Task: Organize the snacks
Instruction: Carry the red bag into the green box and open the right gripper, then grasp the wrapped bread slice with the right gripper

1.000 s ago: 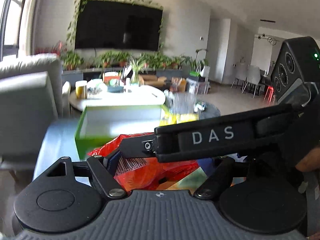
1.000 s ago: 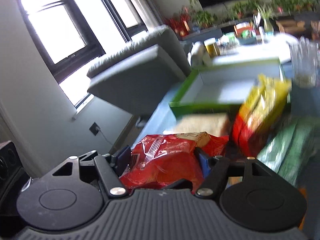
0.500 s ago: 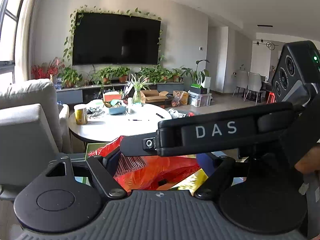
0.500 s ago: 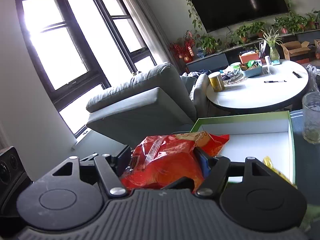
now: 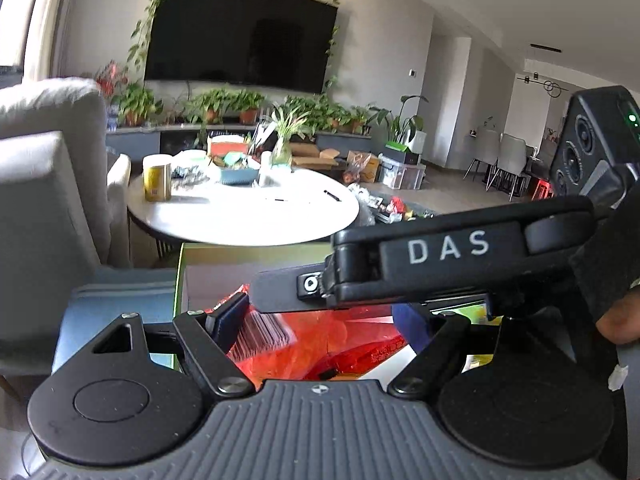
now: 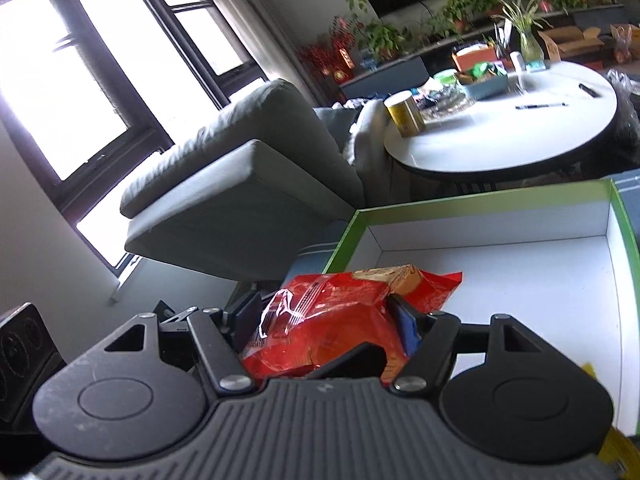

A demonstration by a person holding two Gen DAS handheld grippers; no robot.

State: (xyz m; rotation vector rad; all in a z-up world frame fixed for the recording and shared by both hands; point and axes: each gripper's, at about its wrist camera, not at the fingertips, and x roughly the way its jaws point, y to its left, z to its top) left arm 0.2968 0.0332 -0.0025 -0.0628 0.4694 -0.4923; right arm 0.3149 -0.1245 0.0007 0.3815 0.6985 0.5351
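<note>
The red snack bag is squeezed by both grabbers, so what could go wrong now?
The red snack bag is pinched by both the left gripper and the right gripper, so pulling apart could tear it. The squeeze might crush what's inside. Letting go unevenly could drop it outside the green box.

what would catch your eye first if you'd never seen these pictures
The red snack bag, pinched from both sides by the left gripper and the right gripper, fills the near centre of both views. Just beyond it lies the open green box with its bare white inside. Further back, a round white table stands below a big dark TV framed by trailing vines.
</note>
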